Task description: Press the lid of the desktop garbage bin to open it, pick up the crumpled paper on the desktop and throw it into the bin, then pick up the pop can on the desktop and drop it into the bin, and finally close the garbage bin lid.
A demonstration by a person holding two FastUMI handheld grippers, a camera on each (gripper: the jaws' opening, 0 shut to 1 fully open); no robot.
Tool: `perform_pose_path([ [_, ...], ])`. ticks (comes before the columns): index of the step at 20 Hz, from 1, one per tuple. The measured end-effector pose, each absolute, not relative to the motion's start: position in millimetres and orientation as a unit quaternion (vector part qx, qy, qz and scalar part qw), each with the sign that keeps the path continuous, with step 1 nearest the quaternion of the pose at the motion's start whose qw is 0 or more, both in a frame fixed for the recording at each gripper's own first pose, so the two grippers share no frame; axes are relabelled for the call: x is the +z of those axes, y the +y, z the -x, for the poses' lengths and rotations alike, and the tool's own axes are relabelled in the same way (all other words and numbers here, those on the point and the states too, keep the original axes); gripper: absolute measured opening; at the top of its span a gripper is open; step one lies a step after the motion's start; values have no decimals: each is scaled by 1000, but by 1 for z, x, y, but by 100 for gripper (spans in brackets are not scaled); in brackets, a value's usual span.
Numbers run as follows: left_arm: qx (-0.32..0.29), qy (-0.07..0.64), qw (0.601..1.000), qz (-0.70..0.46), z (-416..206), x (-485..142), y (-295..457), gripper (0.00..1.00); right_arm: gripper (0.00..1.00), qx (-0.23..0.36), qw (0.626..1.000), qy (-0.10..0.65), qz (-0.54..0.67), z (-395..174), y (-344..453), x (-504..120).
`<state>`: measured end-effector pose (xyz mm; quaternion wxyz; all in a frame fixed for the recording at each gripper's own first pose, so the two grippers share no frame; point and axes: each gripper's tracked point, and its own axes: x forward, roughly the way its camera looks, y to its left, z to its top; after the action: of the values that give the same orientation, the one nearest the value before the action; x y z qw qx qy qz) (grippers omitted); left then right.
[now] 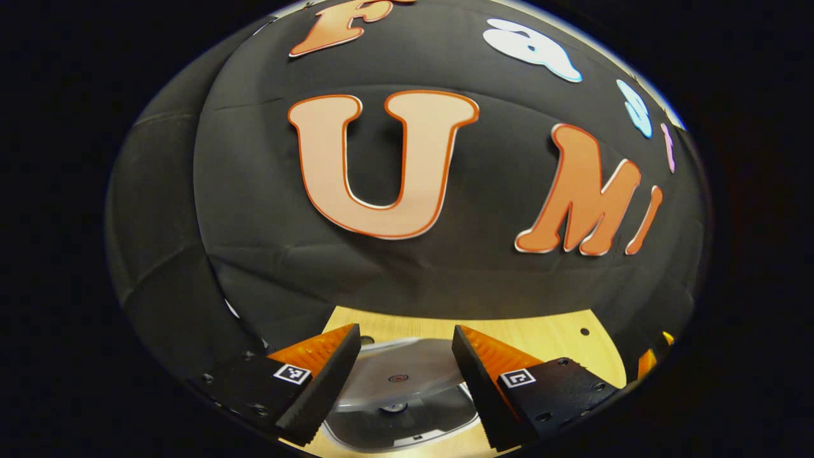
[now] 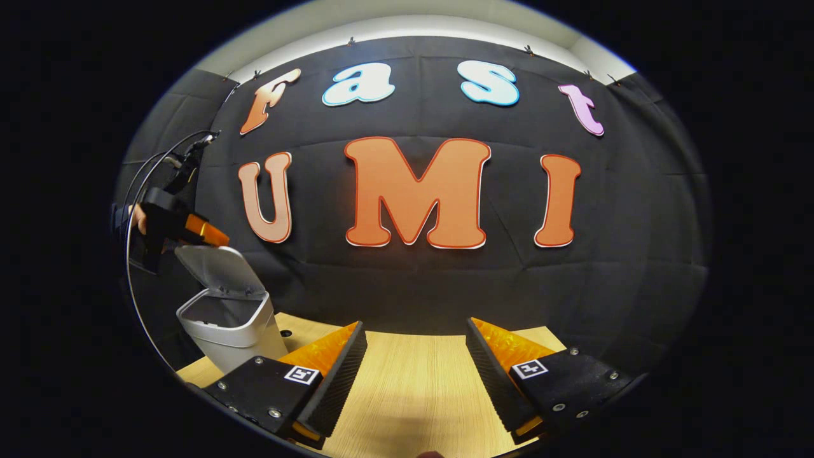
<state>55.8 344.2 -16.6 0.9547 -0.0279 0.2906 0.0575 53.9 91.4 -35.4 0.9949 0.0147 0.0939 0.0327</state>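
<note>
Both grippers gape wide, holding nothing: left gripper (image 1: pixel 406 366) just above the bin's raised lid (image 1: pixel 400 375); right gripper (image 2: pixel 416 362) over bare tabletop (image 2: pixel 413 394).

My table (image 2: pixel 420 381) is pale yellow wood with fine, straight grain lines; in the left gripper view the same light wood (image 1: pixel 547 337) carries a small dark round hole. The garbage bin (image 2: pixel 232 331) has a white to light-grey body, darker grey inside the rim. Its raised lid (image 2: pixel 219 270) is light grey. From above, in the left gripper view, the lid (image 1: pixel 400 381) reads glossy silver-grey with a small red mark at centre. Each of my gripper bodies bears a square black-and-white marker tag (image 2: pixel 301 374). Booth wall (image 2: pixel 420 286) is black cloth; ceiling strip (image 2: pixel 413 19) is off-white.
</note>
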Motion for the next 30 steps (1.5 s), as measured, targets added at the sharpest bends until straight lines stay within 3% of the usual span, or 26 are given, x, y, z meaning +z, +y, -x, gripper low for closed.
perform_pose_path([
  [15, 62, 476, 876, 40, 51, -124, 314, 95, 94, 56, 993, 102, -10, -55, 85, -47],
  [23, 49, 456, 889, 0, 49, -120, 317, 96, 94, 64, 992, 108, -9, -52, 77, -56],
  [30, 93, 421, 902, 8, 47, -115, 322, 98, 94, 68, 992, 105, -14, -50, 61, -53],
])
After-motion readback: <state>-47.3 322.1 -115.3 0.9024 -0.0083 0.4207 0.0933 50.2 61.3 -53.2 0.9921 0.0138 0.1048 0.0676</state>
